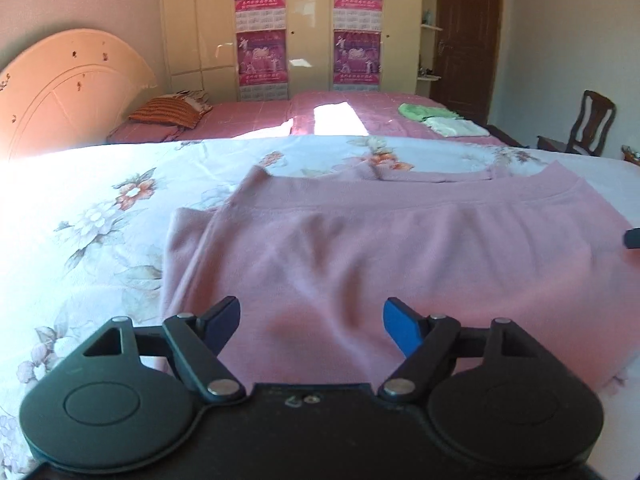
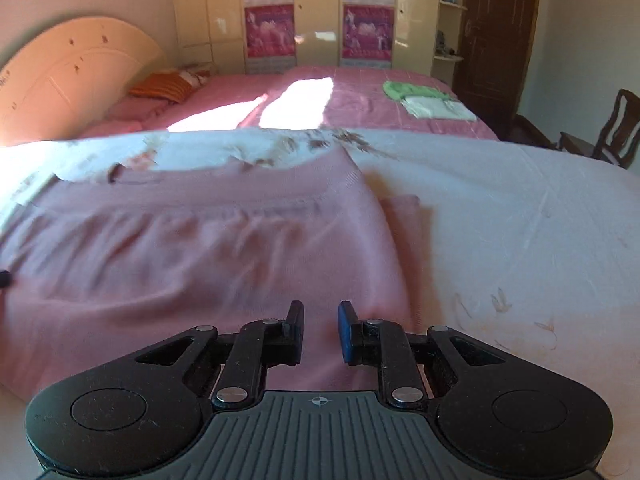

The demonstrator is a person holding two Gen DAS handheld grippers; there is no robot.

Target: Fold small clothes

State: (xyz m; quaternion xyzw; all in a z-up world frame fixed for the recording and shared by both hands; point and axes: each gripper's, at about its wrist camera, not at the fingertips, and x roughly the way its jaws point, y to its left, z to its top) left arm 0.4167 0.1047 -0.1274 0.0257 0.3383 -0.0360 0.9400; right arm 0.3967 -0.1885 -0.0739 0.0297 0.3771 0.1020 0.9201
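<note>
Pink garment (image 1: 360, 248) spread flat on floral bedsheet (image 1: 100, 208) of near bed, ribbed hem band toward far side, left sleeve tucked partly under body at left edge. Probably laid out this way to give clean edges for next fold.

Left tongs (image 1: 312, 322) released, jaws wide apart, hovering low over near left part of garment, nothing between fingers. Wide spread likely meant to take a thick bite of cloth edge.

Right tongs (image 2: 321, 326) narrower gap but not clamped, no fabric visibly pinched; positioned over near right part of garment (image 2: 200, 248), close to its right edge where folded sleeve strip shows. Contact with cloth not certain from this view.

Both tongs at near side, roughly level, suggesting a paired grab of near edge to lift and fold toward hem band. Fold seems midway: sleeves in, body not yet halved.

Already folded green and white clothes (image 1: 440, 120) stacked on far pink bed (image 1: 260, 120), well apart.
</note>
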